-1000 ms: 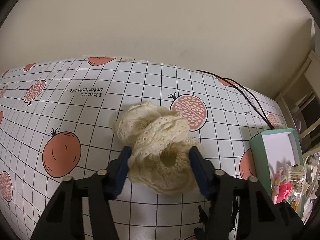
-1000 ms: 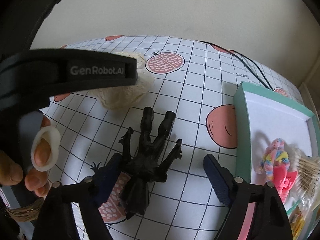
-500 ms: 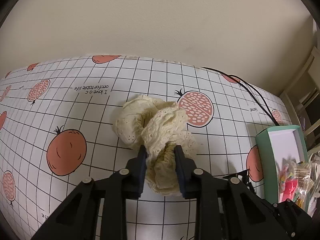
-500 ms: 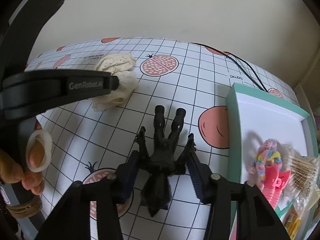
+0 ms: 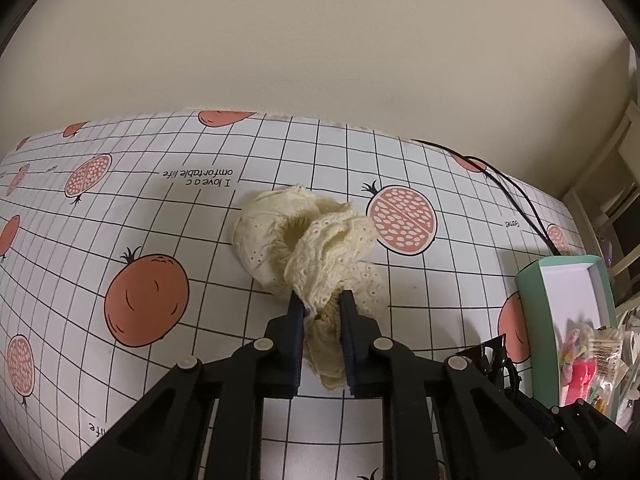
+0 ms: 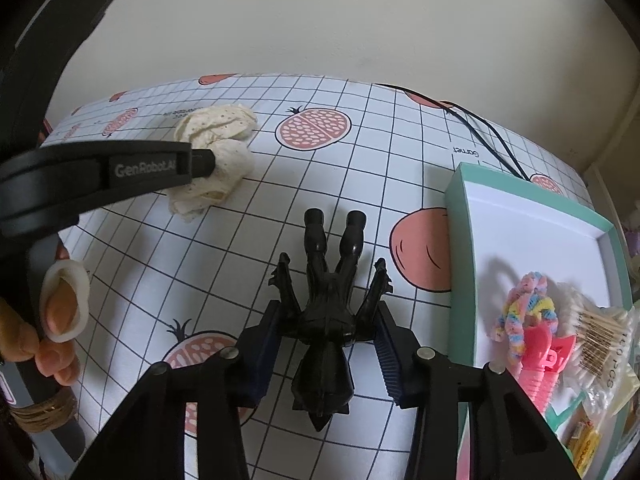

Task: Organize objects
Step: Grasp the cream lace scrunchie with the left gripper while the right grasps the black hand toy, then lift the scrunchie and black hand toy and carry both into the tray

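A cream lace scrunchie (image 5: 316, 248) lies on the grid-patterned tablecloth (image 5: 140, 208). My left gripper (image 5: 320, 308) is shut on its near fold, the fabric bunched between the blue pads. In the right wrist view the same scrunchie (image 6: 218, 148) sits at the far left under the left gripper's arm. A black toy figure (image 6: 330, 312) lies on the cloth with its legs pointing away. My right gripper (image 6: 326, 320) is shut on the toy's torso, its pads pressing the body below the spread arms.
A teal box (image 6: 532, 236) with a white inside stands at the right, holding a pastel hair tie (image 6: 524, 304), a pink claw clip (image 6: 548, 364) and packed cotton swabs (image 6: 600, 328). A black cable (image 6: 484, 128) runs along the far edge. A hand (image 6: 52, 320) grips the left tool.
Both grippers went from open to shut: the left closed on the scrunchie's near fold, the right closed on the black toy. Both views pulled back slightly.
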Demonstrator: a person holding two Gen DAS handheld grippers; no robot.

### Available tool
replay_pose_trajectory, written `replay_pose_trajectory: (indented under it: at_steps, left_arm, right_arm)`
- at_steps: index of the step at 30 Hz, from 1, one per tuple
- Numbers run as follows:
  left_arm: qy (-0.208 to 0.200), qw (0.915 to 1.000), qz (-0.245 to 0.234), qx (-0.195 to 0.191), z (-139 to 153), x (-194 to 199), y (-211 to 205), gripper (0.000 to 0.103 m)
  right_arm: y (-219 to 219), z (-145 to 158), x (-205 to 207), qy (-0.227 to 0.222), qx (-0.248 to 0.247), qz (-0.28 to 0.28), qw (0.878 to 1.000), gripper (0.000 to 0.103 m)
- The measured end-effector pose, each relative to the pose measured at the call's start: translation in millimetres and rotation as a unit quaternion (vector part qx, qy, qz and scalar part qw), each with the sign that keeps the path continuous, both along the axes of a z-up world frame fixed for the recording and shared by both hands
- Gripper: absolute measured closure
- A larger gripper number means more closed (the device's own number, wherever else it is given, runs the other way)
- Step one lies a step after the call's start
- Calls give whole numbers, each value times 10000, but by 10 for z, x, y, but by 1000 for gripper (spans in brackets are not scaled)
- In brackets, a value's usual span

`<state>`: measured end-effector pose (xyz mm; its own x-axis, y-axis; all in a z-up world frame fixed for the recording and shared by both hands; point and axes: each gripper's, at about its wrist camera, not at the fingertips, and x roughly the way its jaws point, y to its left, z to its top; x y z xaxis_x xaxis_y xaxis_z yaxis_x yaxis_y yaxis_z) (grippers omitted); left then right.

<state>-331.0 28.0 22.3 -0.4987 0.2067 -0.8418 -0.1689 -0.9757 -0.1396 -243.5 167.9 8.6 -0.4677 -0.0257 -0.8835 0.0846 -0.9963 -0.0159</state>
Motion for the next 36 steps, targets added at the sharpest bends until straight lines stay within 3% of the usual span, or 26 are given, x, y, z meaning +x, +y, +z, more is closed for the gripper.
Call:
replay_pose_trajectory:
  at_steps: [16, 36]
  left_arm:
    - [214, 9997, -54, 82, 318, 229, 51, 86]
    - [410, 9987, -299, 105, 922, 1045, 504, 86]
  right_arm:
    - [118, 380, 280, 279, -74, -87, 9995, 56]
    - [803, 915, 949, 661, -285, -639, 9954, 56]
